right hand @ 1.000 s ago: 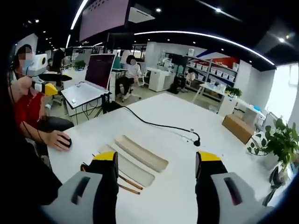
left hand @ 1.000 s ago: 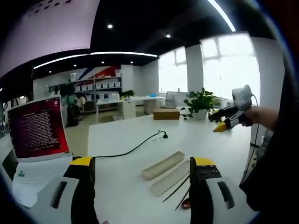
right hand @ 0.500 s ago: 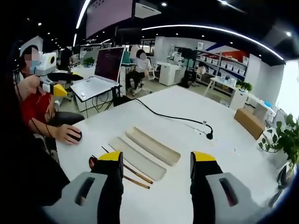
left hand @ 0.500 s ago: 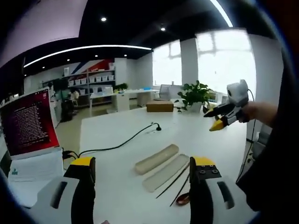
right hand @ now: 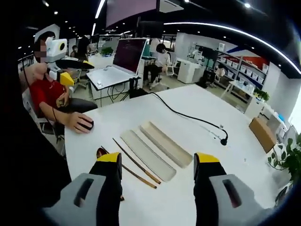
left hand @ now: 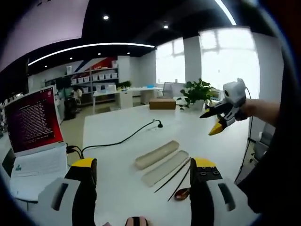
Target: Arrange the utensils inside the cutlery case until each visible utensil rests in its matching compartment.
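The cutlery case lies open on the white table as two long beige halves side by side: the lower tray nearer the utensils and the other tray just beyond it, both seemingly empty. Just beside the nearer tray lie two dark chopsticks, roughly parallel to it, and a brown spoon whose bowl peeks out by your right gripper's jaw; in the left gripper view the same spoon sits beside the left gripper's right-hand jaw, with the chopsticks running up towards the tray. Nothing is in a compartment yet, so you are at the first pick. Your right gripper hangs above the table with its jaws spread wide and empty; your left gripper is likewise wide and empty. You'd likely do best to bring one gripper low over a single chopstick near its middle, jaws across it, since the pair lies close together and thin sticks roll. Steady the tray with the other gripper if it slides. Mind the black cable beyond the case and the laptop.
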{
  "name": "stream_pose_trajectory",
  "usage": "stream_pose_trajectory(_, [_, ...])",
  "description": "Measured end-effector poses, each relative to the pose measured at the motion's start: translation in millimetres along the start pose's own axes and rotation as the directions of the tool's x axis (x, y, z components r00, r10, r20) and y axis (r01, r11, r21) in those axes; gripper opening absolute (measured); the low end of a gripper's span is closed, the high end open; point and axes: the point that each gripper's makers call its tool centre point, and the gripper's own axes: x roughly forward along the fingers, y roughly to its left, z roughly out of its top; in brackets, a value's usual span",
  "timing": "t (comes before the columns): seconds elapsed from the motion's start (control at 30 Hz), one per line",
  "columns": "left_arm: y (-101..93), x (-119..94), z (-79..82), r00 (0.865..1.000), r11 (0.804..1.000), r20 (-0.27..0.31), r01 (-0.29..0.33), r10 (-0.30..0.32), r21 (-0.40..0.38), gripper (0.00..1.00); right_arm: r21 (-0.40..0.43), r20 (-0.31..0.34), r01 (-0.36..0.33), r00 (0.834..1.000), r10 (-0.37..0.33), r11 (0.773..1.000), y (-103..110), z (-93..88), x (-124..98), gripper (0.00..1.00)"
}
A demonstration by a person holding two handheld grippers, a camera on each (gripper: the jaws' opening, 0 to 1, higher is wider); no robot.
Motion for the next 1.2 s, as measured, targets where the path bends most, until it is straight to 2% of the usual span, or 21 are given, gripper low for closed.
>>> stream_pose_trajectory(0.2, [-6.1,-12.3,-8.5,1.0,1.0,-0.025,-0.002,0.002,0.005,0.83,-0.058,-0.012,-0.038,0.999,0.037,0.998,13.0,2.8,6.7,0.56])
stream_pose_trajectory(0.3, [-6.2,-19.1,-10.6,1.0,1.0,-0.024,-0.007,0.007,-0.001,0.83,-0.091,0.018,-0.101,0.995,0.103,0.991,30.8,10.1,11.6,0.59])
stream_pose_trajectory(0.4, [-5.9,-22.5,-13.5,1.0,1.0,-0.027,-0.015,0.015,-0.009,0.83,-0.114,-0.015,-0.104,0.995,0.103,0.988,36.5,4.6,17.5,0.57])
stream_pose_trajectory(0.63, [-6.6,-30.8,-12.4,0.999,1.0,-0.018,-0.028,0.027,-0.015,0.83,-0.126,-0.061,-0.167,0.985,0.16,0.978,52.6,-9.1,24.9,0.56])
stream_pose_trajectory(0.77, [-6.8,-35.8,-14.5,0.999,0.999,-0.016,-0.035,0.034,-0.017,0.83,-0.142,-0.07,-0.173,0.984,0.165,0.975,53.7,-10.4,25.1,0.59])
stream_pose_trajectory(0.87, [-6.8,-39.4,-17.9,0.999,0.999,-0.023,-0.042,0.041,-0.021,0.83,-0.142,-0.088,-0.201,0.978,0.19,0.969,59.8,-13.4,26.9,0.55])
stream_pose_trajectory(0.93, [-6.4,-41.6,-17.0,0.999,0.999,-0.021,-0.047,0.047,-0.019,0.83,-0.167,-0.103,-0.215,0.974,0.2,0.962,63.7,-15.7,27.9,0.56])
stream_pose_trajectory(1.2, [-5.7,-43.7,-13.1,0.998,0.998,-0.004,-0.057,0.056,-0.022,0.83,-0.185,-0.154,-0.249,0.963,0.223,0.951,69.8,-25.7,30.5,0.55])
